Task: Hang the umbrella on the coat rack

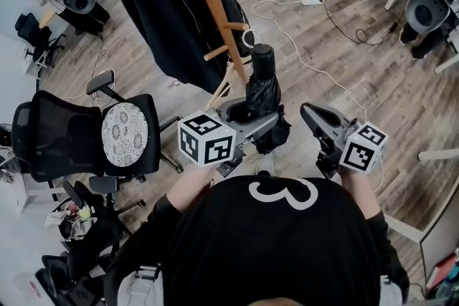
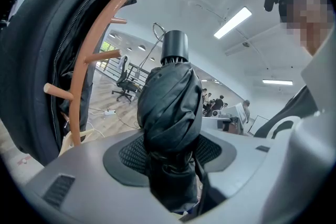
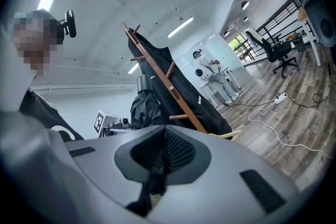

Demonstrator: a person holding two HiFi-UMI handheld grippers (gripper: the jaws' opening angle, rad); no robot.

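Wood flooring (image 1: pixel 358 82) fills the head view, where my left hand-held gripper (image 1: pixel 257 118) carries the folded umbrella (image 1: pixel 262 82) upright beside the coat rack (image 1: pixel 211 3). In the left gripper view its jaws pinch the umbrella's canopy, with the wrist loop (image 2: pixel 156 34) near a peg (image 2: pixel 107 55). In the right gripper view my right hand-held gripper (image 3: pixel 161 149) is pressed together and empty; I judge this the approach, and next the loop must slip over a peg.

head view: sits on your head, staring steeply down past your chest | left gripper view: looks along its jaws, jammed right up against the umbrella (image 2: pixel 168 107) | right gripper view: same deal, farther back | all three catch the coat rack (image 1: pixel 213 3)
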